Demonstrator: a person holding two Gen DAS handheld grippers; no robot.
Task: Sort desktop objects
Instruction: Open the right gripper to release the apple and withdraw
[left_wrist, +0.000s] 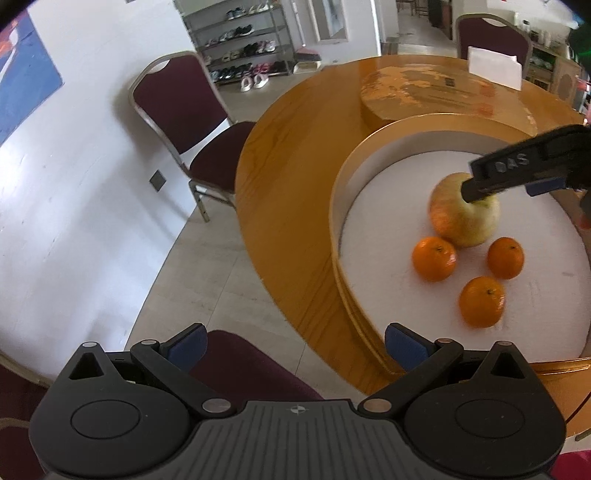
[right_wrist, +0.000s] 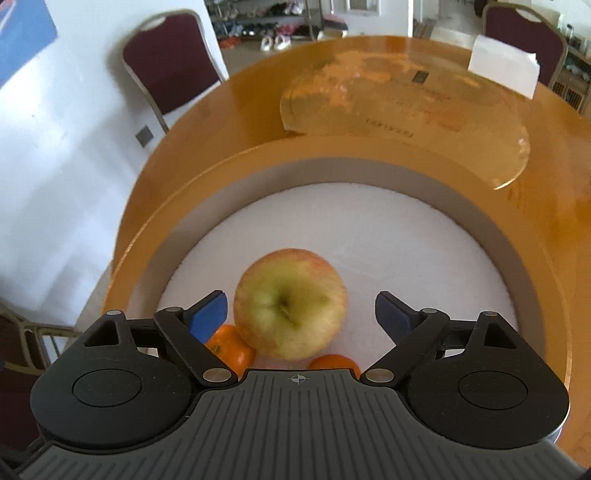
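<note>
**A:** How are the fruits arranged, and why might they be kept that way?

**B:** A yellow-green apple with a red blush (right_wrist: 290, 303) is seen lying on the white floor of the round, shallow, wood-rimmed tray (right_wrist: 369, 155), stem hollow up. Three small round oranges (left_wrist: 434, 259) (left_wrist: 505, 257) (left_wrist: 481, 302) are clustered just beside the apple, on its near side. All four fruits are thus found gathered inside the tray, which may be the sorted state wanted; whether they were put there or are to be taken out cannot be settled.

**A:** And the grippers?

**B:** The right gripper (right_wrist: 301, 312) is held above the apple with its blue-padded fingers (right_wrist: 210, 314) spread to either side of the fruit, no contact being visible. That fits both a release and an approach. The left gripper (left_wrist: 295, 345) is held off the tray's edge, well away from the apple, its fingers spread and nothing between them; it is judged to be kept clear of the work.

**A:** What is hard to make out?

**B:** In the right wrist view only two oranges are partly shown beneath the apple; the third is hidden by the gripper body. The tray's right side is cut off in the left view. The print on the clear round plate (right_wrist: 406, 99) beyond the tray cannot be read.
</note>
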